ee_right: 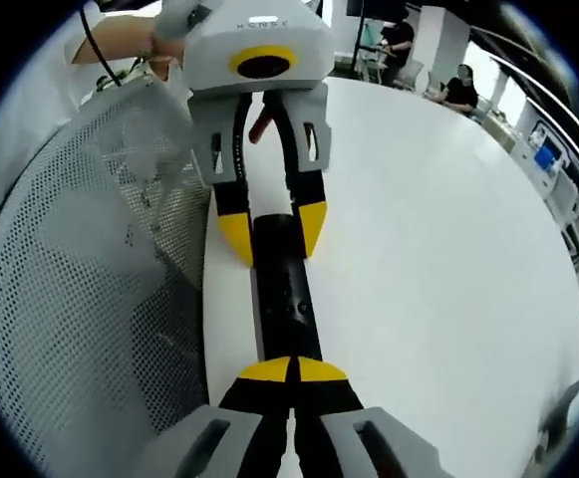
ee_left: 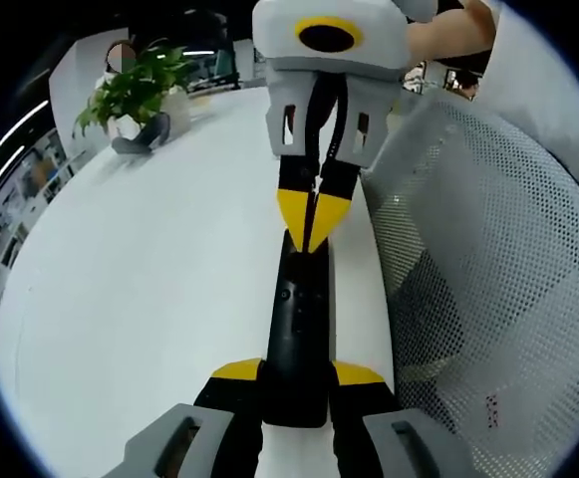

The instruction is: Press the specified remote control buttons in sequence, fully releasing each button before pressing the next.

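Your left gripper [ee_left: 297, 383] pinches the near end of the black remote control [ee_left: 300, 329], which lies lengthwise along the edge of the white worktop [ee_left: 159, 289]. Your right gripper [ee_left: 312, 217] comes in from the far side, its yellow-tipped jaws pressed together with the tips on the remote's far end. From the right gripper view, the remote [ee_right: 281, 289] sits between the left gripper's spread jaws. A white mesh chair back [ee_left: 488, 289] stands just beside the worktop; a potted plant [ee_left: 135, 90] sits at the far end.
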Motion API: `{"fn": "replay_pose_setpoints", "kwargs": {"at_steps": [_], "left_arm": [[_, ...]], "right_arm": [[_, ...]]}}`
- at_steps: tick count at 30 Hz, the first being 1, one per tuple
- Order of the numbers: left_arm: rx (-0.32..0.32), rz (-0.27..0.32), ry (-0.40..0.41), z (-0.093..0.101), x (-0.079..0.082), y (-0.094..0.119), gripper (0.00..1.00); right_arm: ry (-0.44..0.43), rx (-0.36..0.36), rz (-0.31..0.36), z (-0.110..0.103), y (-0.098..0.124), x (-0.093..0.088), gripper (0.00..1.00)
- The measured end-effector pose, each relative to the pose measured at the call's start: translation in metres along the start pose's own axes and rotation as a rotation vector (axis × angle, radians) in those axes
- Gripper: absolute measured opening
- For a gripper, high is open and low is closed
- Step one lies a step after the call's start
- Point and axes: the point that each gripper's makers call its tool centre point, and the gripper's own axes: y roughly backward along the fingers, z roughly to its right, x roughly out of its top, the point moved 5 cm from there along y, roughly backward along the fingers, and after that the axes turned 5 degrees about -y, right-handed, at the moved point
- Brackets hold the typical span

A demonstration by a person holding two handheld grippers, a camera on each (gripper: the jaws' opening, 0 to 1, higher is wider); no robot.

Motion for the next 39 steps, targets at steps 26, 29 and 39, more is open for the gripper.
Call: {"fn": "replay_pose_setpoints", "kwargs": {"at_steps": [26,29,39], "left_arm": [[0.001,0.006,0.006,0.000,0.000,0.001,0.24],[0.002,0.006,0.005,0.001,0.000,0.001,0.24],[0.002,0.004,0.007,0.000,0.000,0.001,0.24]], "right_arm": [[-0.138,0.004,0.166,0.000,-0.002,-0.002,0.00],[-0.066,0.001,0.126,0.000,-0.003,0.001,0.00],[0.212,-0.006,-0.048,-0.003,-0.008,0.013,0.00]]}}
